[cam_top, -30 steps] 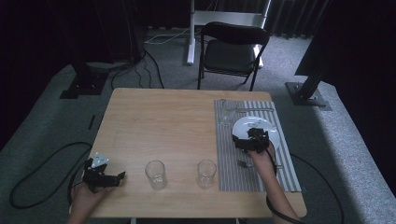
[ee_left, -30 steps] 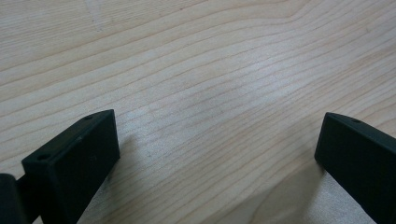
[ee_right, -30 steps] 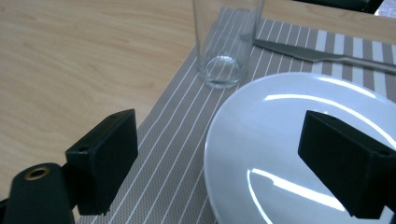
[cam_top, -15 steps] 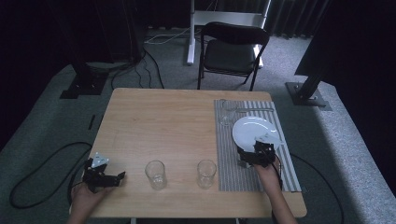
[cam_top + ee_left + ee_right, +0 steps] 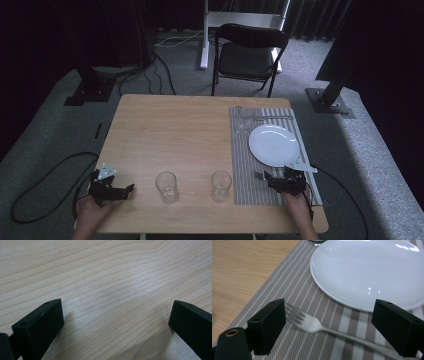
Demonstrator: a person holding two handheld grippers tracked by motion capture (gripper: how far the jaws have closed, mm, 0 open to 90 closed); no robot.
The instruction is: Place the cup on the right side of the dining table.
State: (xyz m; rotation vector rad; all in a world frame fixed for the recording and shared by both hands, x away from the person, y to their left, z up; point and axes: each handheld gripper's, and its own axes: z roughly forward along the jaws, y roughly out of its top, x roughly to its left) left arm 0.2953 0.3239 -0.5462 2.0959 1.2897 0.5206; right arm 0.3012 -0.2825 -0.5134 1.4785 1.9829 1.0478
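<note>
Right gripper view cuts off the silver metal fork's (image 5: pixel 317 325) handle behind one jaw; the fork lies on the striped grey placemat (image 5: pixel 294 290) between the wide-open right gripper (image 5: pixel 332 325), beside the round white plate (image 5: pixel 367 270); the left gripper (image 5: pixel 116 322) rests spread over bare wooden tabletop (image 5: pixel 100 277).

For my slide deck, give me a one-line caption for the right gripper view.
Open right gripper poised over a fork lying on the striped placemat beside a white plate.

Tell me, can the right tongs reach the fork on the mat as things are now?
Probably yes: the right tongs stand open over the fork, which lies flat on the striped mat with nothing on top.
</note>
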